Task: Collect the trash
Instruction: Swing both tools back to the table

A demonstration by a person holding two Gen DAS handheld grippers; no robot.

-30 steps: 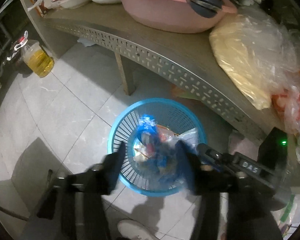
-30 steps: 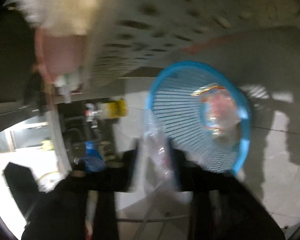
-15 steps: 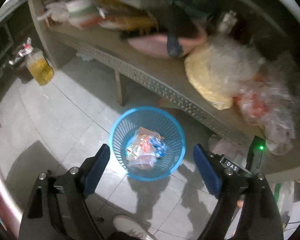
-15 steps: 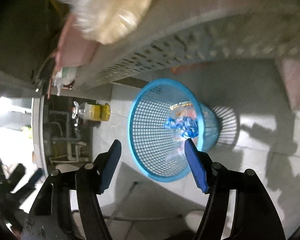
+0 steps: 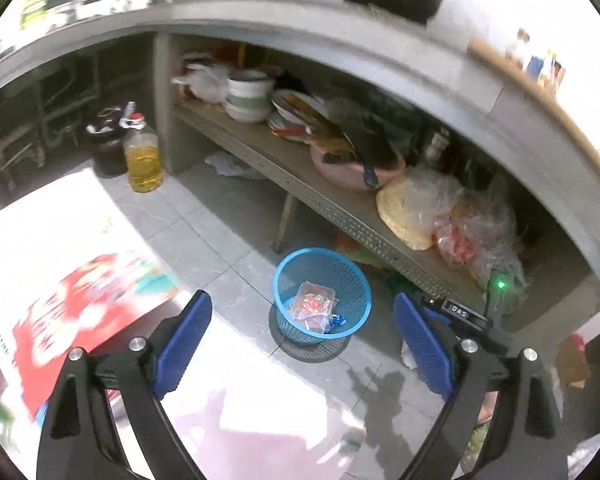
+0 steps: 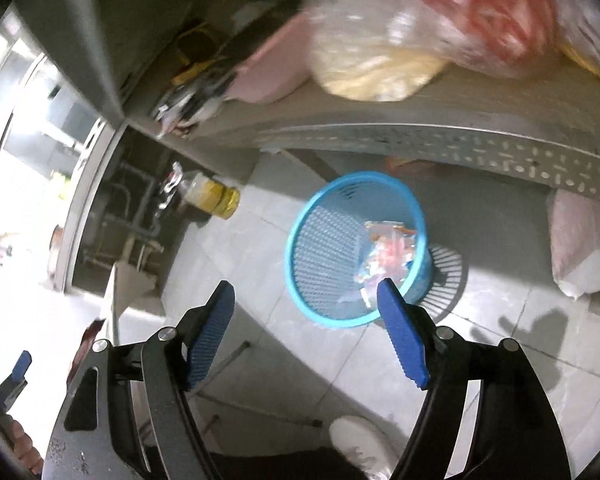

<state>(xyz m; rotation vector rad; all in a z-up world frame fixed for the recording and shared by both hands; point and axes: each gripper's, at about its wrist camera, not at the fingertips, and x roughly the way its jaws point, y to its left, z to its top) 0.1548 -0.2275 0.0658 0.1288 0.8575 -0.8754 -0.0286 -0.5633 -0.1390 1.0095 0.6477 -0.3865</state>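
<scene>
Blue basket holds the wrappers. Both my left gripper and right gripper are opening, fingers empty. I should lift clear and look for more trash.

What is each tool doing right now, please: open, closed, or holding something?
Left tool: opening wide, nothing between its fingers.
Right tool: opening too, also empty.

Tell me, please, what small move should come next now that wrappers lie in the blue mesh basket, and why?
Probably swing both hands away to look for more trash. The left gripper and right gripper are opening with nothing between their fingers, and the crumpled plastic wrappers already lie inside the blue plastic mesh basket on the tiled floor, well beyond both.
</scene>
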